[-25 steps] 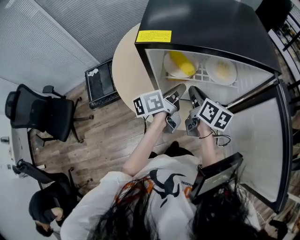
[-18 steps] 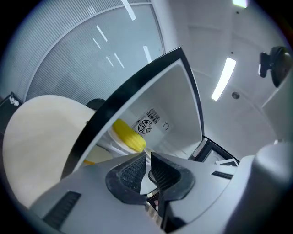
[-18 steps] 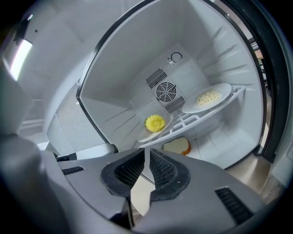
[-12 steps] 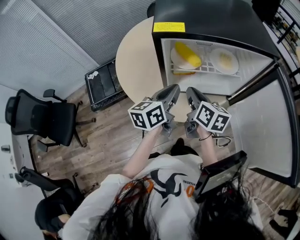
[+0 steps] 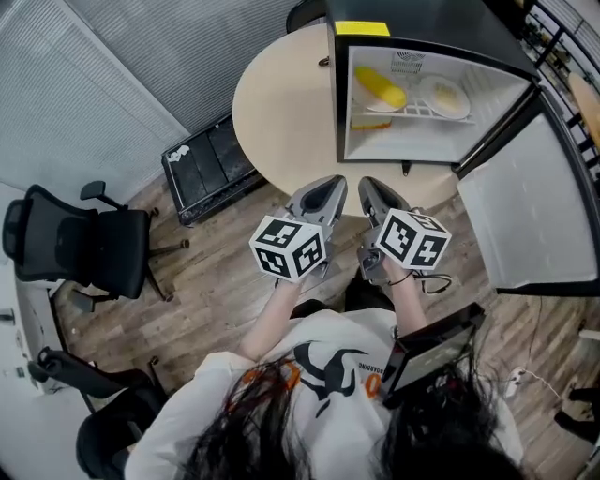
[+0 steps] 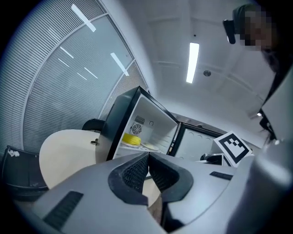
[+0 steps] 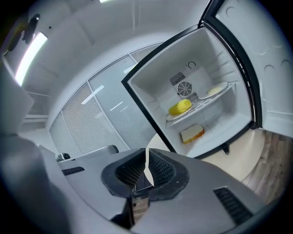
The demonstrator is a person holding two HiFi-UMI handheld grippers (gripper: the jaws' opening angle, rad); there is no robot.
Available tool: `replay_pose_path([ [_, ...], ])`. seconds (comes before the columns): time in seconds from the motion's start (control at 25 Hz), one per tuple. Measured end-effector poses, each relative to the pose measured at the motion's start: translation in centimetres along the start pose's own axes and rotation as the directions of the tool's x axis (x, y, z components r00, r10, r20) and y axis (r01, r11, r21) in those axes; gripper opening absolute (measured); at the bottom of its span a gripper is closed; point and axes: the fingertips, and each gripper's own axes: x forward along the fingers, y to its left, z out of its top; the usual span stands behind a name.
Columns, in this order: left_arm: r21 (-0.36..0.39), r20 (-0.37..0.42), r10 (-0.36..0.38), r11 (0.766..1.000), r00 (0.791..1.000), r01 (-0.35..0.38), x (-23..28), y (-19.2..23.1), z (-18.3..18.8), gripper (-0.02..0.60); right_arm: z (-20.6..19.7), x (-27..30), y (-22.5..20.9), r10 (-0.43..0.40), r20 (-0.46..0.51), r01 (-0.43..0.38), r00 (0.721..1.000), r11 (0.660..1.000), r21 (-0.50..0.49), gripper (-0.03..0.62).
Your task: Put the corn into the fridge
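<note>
Corn [image 5: 380, 86] already lies on the wire shelf [image 5: 412, 111] inside the fridge [image 5: 412, 21], so the step left is probably shutting the door [image 5: 530, 211]: push at its outer edge and swing it evenly. Left gripper [image 5: 326, 187] and right gripper [image 5: 372, 187] are held side by side, pointing at the fridge from well short of it, each with jaws closed together on nothing

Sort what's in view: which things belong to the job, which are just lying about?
Job: corn, already on the shelf; fridge, door open; left gripper and right gripper, both empty.
Lying about: bread, plate, table, chair, crate.
</note>
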Motion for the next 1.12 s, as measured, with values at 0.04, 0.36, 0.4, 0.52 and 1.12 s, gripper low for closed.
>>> replay_pose_path([
  [0.04, -0.001, -0.004, -0.008, 1.0, 1.0, 0.008, -1.0, -0.2, -0.3, 0.012, -0.9, -0.3, 0.6, -0.004, -0.003, 0.004, 1.0, 1.0, 0.001, 0.032],
  [0.36, 0.001, -0.048, -0.025, 1.0, 0.999, 0.025, -8.0, -1.3, -3.5, 0.012, -6.8, -3.6, 4.2, -0.032, -0.014, 0.032, 0.999, 0.999, 0.018, 0.028],
  [0.4, -0.009, -0.058, -0.029, 1.0, 0.998, 0.029, -8.5, -1.5, -4.0, 0.011, -7.3, -4.1, 4.4, -0.037, -0.015, 0.037, 0.999, 0.999, 0.018, 0.028],
  [0.52, -0.021, -0.088, -0.039, 0.999, 0.995, 0.037, -10.0, -2.5, -5.9, 0.011, -8.2, -5.7, 4.8, -0.059, -0.013, 0.059, 0.998, 0.998, 0.012, 0.026],
  [1.12, 0.013, -0.086, -0.031, 0.999, 0.996, 0.033, -13.6, -7.0, -7.6, 0.011, -12.0, -12.4, 5.7, -0.077, -0.062, 0.075, 0.995, 0.997, -0.035, 0.026],
])
